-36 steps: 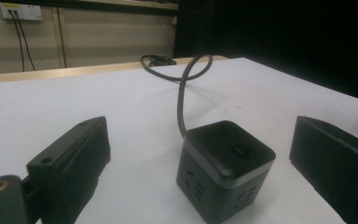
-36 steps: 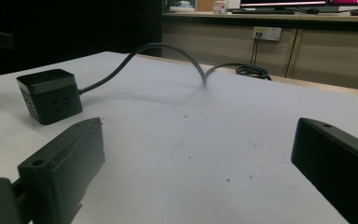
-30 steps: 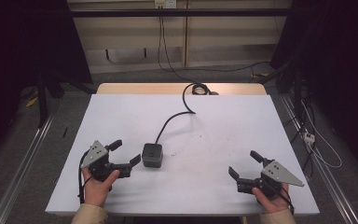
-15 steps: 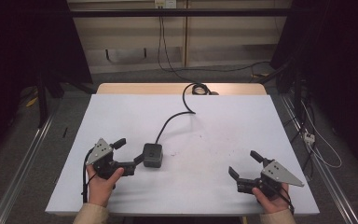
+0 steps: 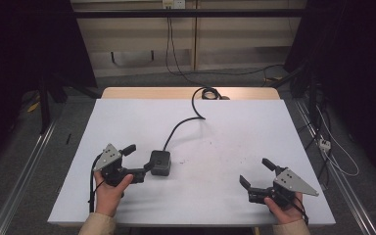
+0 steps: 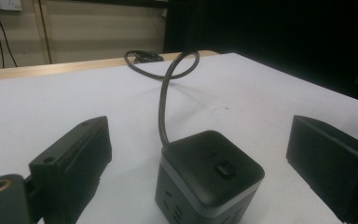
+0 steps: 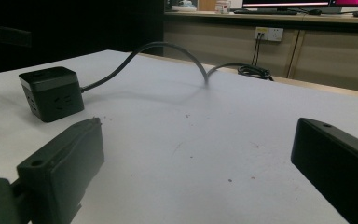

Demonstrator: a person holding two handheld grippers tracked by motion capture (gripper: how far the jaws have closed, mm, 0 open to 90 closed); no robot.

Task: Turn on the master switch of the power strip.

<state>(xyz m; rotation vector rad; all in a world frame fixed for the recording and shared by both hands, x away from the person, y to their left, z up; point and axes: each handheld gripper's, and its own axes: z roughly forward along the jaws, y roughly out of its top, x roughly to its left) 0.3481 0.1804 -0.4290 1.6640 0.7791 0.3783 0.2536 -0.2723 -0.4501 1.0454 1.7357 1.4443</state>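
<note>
High view: left hand-held gripper (image 5: 139,160) wide open beside power cube (image 5: 160,163), lower left; right hand-held gripper (image 5: 257,174) wide open, lower right

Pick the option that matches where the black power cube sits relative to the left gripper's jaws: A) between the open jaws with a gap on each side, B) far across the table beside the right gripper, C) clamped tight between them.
A: in the left gripper view the power cube stands between the spread jaws of the left gripper, with white table showing on both sides.
</note>
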